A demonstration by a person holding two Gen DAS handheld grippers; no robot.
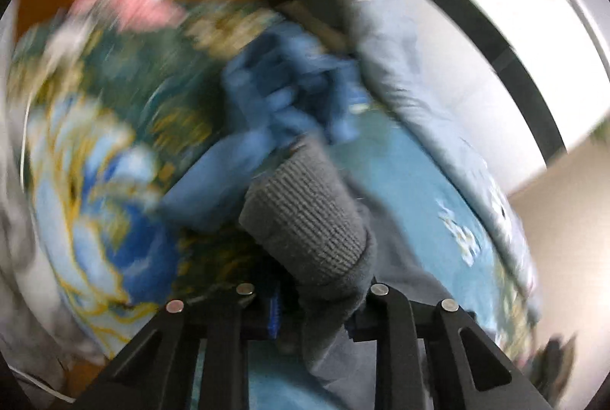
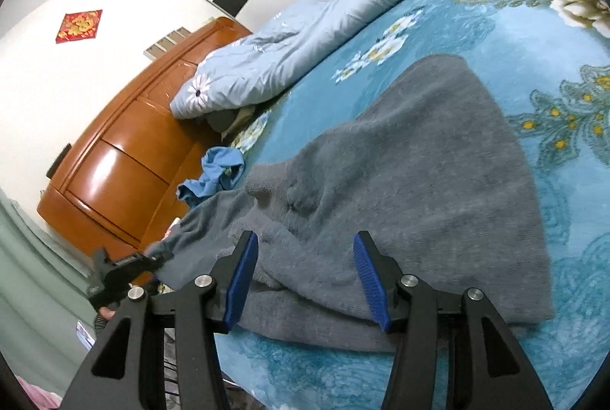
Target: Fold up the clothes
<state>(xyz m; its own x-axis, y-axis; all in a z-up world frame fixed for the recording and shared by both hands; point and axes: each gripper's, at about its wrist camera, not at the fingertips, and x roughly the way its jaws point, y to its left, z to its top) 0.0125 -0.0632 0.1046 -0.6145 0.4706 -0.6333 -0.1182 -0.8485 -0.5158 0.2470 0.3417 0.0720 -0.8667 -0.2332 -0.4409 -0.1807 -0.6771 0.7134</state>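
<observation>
Teal floral bed (image 2: 476,28) carrying one grey sweater (image 2: 419,162), one blue garment (image 2: 217,173) and one pale quilt (image 2: 305,40). Right claw (image 2: 305,276) wide above sweater hem. Left claw (image 1: 310,311) clamped on ribbed sleeve cuff (image 1: 305,219) (left view blurred); orange headboard (image 2: 126,158) sharp in right view only.

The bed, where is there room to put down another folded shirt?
Bare bedspread lies between the grey sweater and the rolled quilt, and right of the sweater. It is crowded near the headboard, where the blue cloth lies crumpled.
</observation>
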